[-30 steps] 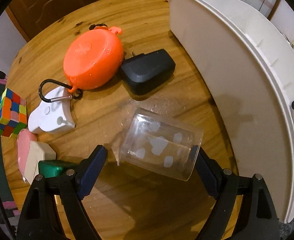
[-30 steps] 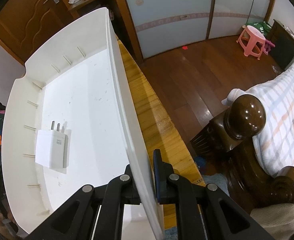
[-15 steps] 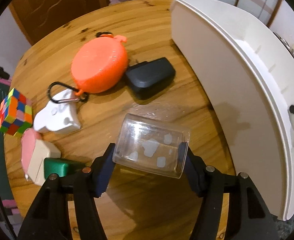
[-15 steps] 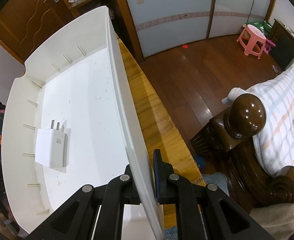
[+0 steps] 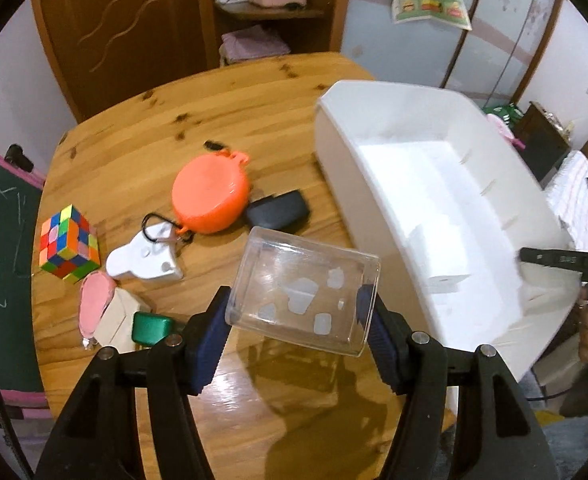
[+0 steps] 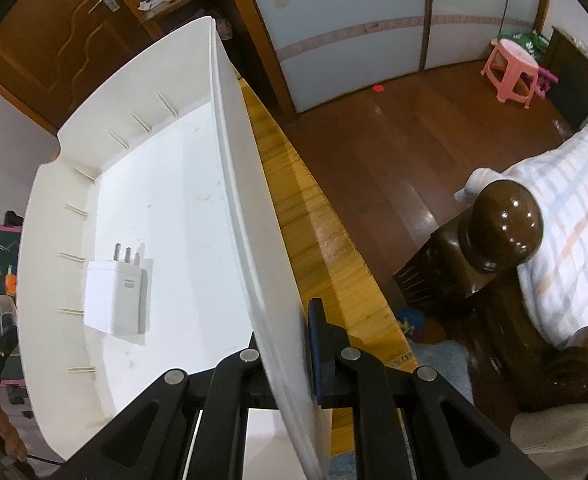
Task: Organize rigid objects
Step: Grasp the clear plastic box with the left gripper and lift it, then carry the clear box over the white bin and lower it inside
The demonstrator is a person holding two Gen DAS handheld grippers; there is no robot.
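The clear, square-sided plastic jar (image 5: pixel 303 294) lies on its side above the round wooden table (image 5: pixel 142 132), long axis tilted across the view, open mouth toward the upper left, clamped between the blue pads of the left gripper (image 5: pixel 294 344), whose jaws have just been closing onto it. Beside it, the big white plastic bin (image 6: pixel 230 184) holds one white plug-in charger (image 6: pixel 116 300), prongs pointing to the far wall. The right gripper (image 6: pixel 290 360), angled steeply down, is pinched nearly closed on the bin's near wall.

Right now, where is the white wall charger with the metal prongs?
In the right wrist view, the white wall charger lies flat on the floor of the white plastic bin, near its left wall, prongs pointing toward the far end.
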